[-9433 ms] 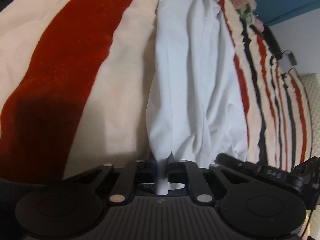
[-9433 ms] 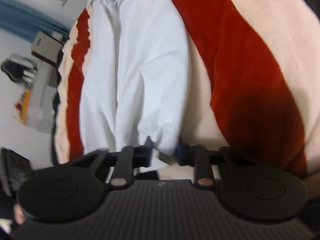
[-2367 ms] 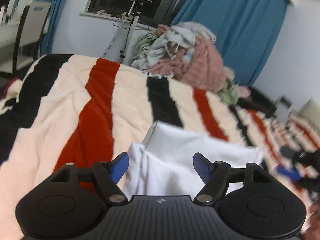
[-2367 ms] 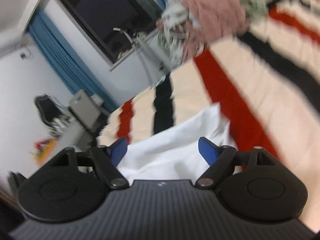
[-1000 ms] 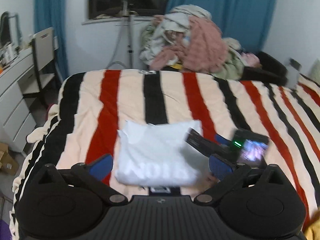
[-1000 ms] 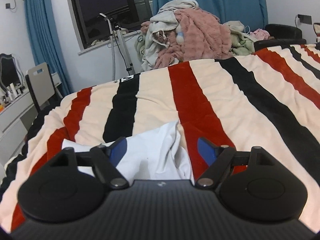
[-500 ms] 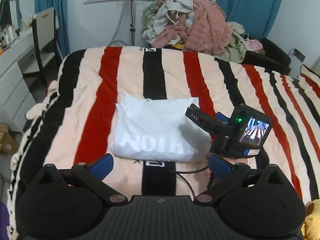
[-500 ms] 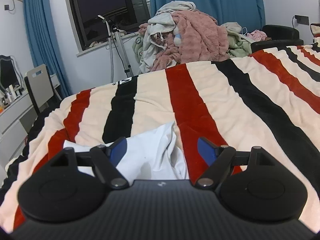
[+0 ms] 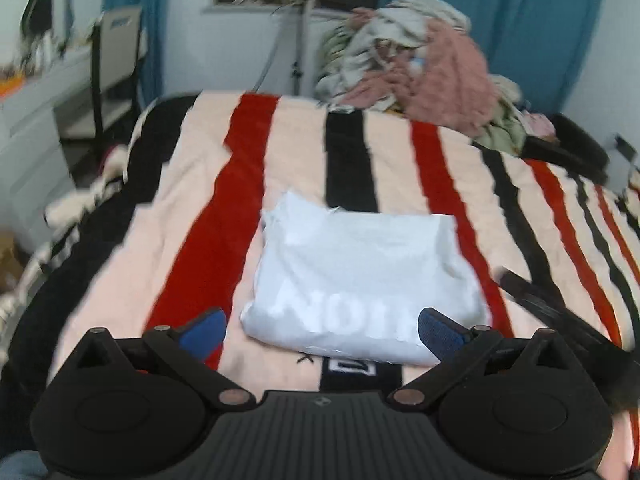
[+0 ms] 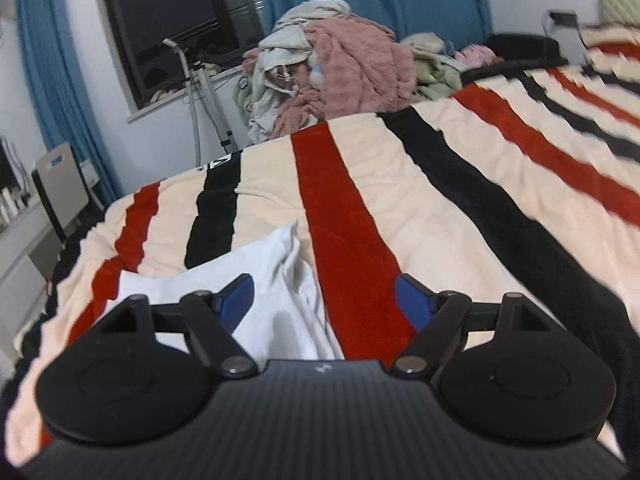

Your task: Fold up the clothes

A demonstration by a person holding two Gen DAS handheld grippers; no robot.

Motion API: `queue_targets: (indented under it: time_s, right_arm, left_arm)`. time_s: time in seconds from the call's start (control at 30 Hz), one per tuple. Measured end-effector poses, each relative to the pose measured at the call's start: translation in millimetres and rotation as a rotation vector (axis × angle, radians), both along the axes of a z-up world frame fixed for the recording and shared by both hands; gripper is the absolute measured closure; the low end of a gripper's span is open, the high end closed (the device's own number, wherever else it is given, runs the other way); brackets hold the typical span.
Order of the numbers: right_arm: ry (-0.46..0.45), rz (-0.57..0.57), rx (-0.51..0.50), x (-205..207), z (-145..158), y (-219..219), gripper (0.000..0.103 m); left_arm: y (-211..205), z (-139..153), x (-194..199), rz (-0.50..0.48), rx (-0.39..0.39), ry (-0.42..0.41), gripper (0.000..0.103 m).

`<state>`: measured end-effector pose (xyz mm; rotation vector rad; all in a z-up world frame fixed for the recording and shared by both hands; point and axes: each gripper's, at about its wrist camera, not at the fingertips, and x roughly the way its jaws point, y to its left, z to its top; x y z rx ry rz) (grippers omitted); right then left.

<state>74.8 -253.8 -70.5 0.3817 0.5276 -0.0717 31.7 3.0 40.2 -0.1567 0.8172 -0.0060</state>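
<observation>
White T-shirt point(image 9: 364, 280), folded into a rectangle with pale lettering on its near part, lies on the striped blanket point(image 9: 192, 280), across a black stripe and between two red ones, well short of the heap of clothes point(image 9: 412, 64) at the blanket's far edge. Left gripper point(image 9: 320, 330): blue pads spread wide, nothing clamped, poised over the shirt's near edge. Right gripper point(image 10: 324, 298): pads likewise apart and empty, above the shirt's creased side edge point(image 10: 280, 280), beside a red stripe.
</observation>
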Motion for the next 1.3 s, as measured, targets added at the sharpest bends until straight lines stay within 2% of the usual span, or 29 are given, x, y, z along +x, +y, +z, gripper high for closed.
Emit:
queue_targets:
  time_s: [0.07,0.1,0.2,0.27,0.3,0.37,0.43,0.47,0.6,0.7,0.83,0.97,1.13,1.23,1.3]
  right_arm:
    - [0.013,-0.011,0.118,-12,-4,-10,0.023]
    - [0.026,-0.004,0.226,-18,-9,-16,0.021]
    - [0.069,0.052,0.550,-25,-36,-27,0.021]
    - [0.131,0.095,0.723,-20,-59,-26,0.022]
    - [0.165,0.110,0.786,-14,-69,-23,0.022]
    - [0.213,0.118,0.883,-6,-87,-17,0.022]
    - [0.247,0.110,0.933,0,-100,-12,0.022]
    - [0.261,0.104,0.951,3,-107,-11,0.022]
    - [0.268,0.049,0.977,12,-120,-14,0.028]
    - [0.246,-0.001,1.000,14,-123,-19,0.042]
    - [0.236,-0.023,0.958,16,-121,-15,0.063]
    - [0.222,-0.018,0.910,17,-116,-11,0.073]
    - [0.208,-0.008,0.877,15,-107,-13,0.083]
    - [0.188,0.002,0.851,10,-97,-14,0.085]
    - [0.174,0.002,0.839,1,-88,-15,0.085]
  left_arm:
    - [13,-24,17,0.047,-0.031,0.013,0.000]
    - [19,-38,28,0.063,-0.047,0.034,0.000]
    - [34,-78,53,0.052,-0.168,0.126,0.001]
    - [41,-103,65,0.031,-0.267,0.194,0.004]
    - [45,-116,71,0.020,-0.316,0.228,0.004]
    - [52,-125,75,0.029,-0.374,0.231,0.004]
    - [59,-134,79,0.039,-0.430,0.231,0.004]
    - [63,-139,81,0.044,-0.458,0.232,0.003]
    - [65,-149,83,0.065,-0.475,0.213,0.003]
    - [65,-149,80,0.077,-0.489,0.199,0.007]
    - [67,-146,77,0.106,-0.527,0.185,0.011]
    - [73,-145,76,0.121,-0.558,0.170,0.015]
    - [84,-144,75,0.167,-0.610,0.136,0.031]
    - [88,-142,76,0.173,-0.634,0.119,0.045]
    - [89,-137,75,0.164,-0.657,0.108,0.060]
